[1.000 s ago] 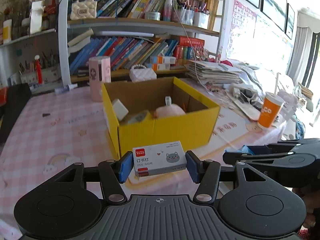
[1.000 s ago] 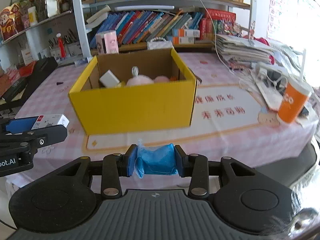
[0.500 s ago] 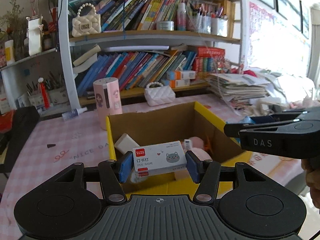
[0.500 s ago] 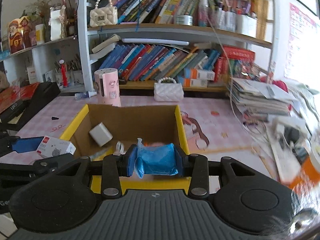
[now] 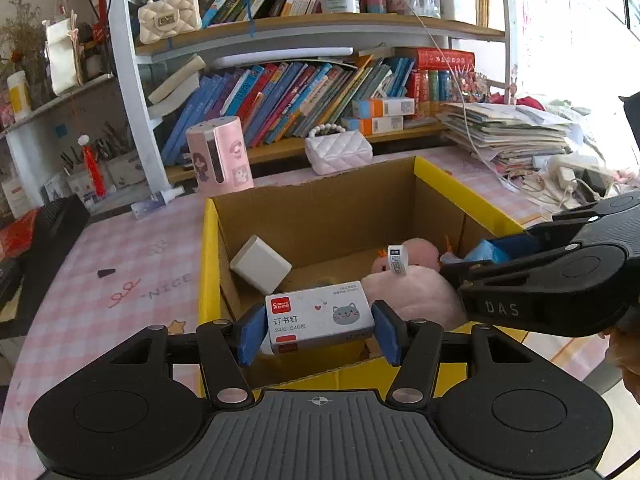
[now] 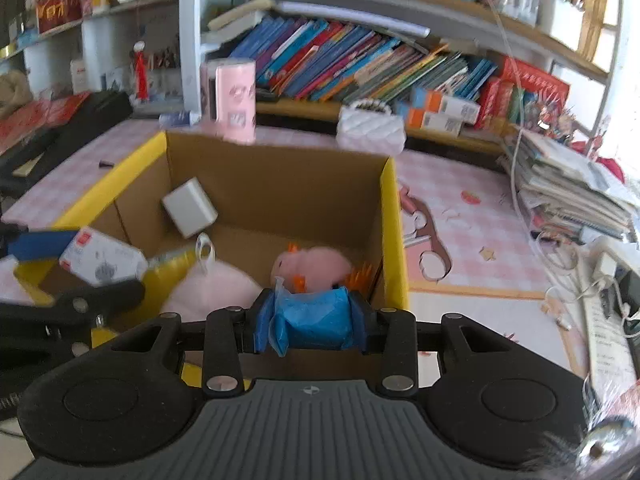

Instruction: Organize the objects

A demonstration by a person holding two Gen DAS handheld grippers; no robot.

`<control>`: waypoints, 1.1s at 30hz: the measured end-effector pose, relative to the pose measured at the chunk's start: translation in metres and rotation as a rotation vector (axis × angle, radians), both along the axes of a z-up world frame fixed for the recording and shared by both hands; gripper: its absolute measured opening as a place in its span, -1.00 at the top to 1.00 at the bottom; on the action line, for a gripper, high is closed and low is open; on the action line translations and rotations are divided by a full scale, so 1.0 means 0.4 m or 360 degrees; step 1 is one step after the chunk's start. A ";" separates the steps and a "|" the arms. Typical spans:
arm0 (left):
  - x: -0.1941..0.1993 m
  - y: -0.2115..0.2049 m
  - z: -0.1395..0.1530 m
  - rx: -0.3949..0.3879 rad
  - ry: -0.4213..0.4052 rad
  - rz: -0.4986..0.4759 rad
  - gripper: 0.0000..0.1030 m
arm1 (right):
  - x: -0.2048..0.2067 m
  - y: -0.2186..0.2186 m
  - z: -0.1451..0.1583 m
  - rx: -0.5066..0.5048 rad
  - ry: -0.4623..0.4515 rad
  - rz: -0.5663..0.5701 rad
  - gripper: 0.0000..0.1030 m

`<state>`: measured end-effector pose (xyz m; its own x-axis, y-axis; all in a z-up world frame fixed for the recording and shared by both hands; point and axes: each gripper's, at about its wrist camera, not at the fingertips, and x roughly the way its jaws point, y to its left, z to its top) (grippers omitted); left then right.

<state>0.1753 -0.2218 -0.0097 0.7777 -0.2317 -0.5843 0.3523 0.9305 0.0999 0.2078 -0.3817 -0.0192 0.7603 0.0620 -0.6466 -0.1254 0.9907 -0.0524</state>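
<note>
Left claw (image 5: 318, 332) clamps the staple box (image 5: 319, 317), right claw (image 6: 310, 326) clamps a blue packet (image 6: 312, 322), both above the yellow carton (image 5: 460, 194); next, I judge, lower and release.

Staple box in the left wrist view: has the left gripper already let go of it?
No: the staple box is clamped between the blue pads of the left gripper, held over the yellow box.

The right wrist view is motion-blurred, smearing the pink plush toy (image 6: 310, 262) and the staple box (image 6: 102, 258) print. The blue packet (image 6: 314, 322) hides the yellow box (image 6: 394, 240) floor behind it. Book spines (image 5: 288, 96) are too small to read.
</note>
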 end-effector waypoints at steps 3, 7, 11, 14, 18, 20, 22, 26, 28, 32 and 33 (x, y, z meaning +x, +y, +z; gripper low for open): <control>0.000 -0.004 -0.002 -0.0010 -0.0002 0.0024 -0.10 | 0.004 -0.002 -0.004 0.0017 0.0009 0.0021 0.29; 0.000 -0.002 -0.003 -0.0038 0.0003 0.0056 -0.12 | 0.009 0.001 -0.007 0.0021 0.0004 0.0050 0.29; -0.009 0.002 0.004 -0.0055 -0.0026 0.0080 -0.50 | 0.011 0.000 -0.005 0.0024 0.0012 0.0045 0.26; -0.026 0.007 0.015 -0.0091 -0.0061 0.0072 -0.57 | 0.007 -0.004 -0.001 0.0053 0.0019 0.0026 0.23; -0.057 0.017 0.044 -0.0125 -0.0121 0.0091 -0.67 | -0.014 -0.014 0.019 0.0115 -0.0012 -0.0019 0.03; -0.074 0.029 0.061 -0.0144 -0.0148 0.0118 -0.75 | -0.034 -0.017 0.036 0.0148 -0.0049 -0.0040 0.01; -0.096 0.048 0.079 -0.0168 -0.0183 0.0151 -0.81 | -0.059 -0.016 0.055 0.0166 -0.0085 -0.0073 -0.03; -0.139 0.092 0.100 -0.0193 -0.0217 0.0183 -0.87 | -0.115 -0.010 0.087 0.0196 -0.0147 -0.0133 -0.12; -0.159 0.115 0.103 -0.0191 -0.0222 0.0204 -0.90 | -0.145 -0.001 0.099 0.0197 -0.0177 -0.0176 -0.13; -0.205 0.160 0.093 -0.0207 -0.0192 0.0247 -0.91 | -0.206 0.022 0.114 0.0208 -0.0194 -0.0250 -0.20; -0.215 0.169 0.089 -0.0208 -0.0183 0.0252 -0.91 | -0.220 0.030 0.116 0.0204 -0.0198 -0.0263 -0.23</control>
<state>0.0892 -0.1540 0.0260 0.8701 -0.1696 -0.4628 0.1943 0.9809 0.0057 0.1196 -0.3696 0.0273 0.8401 0.0059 -0.5424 0.0385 0.9968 0.0705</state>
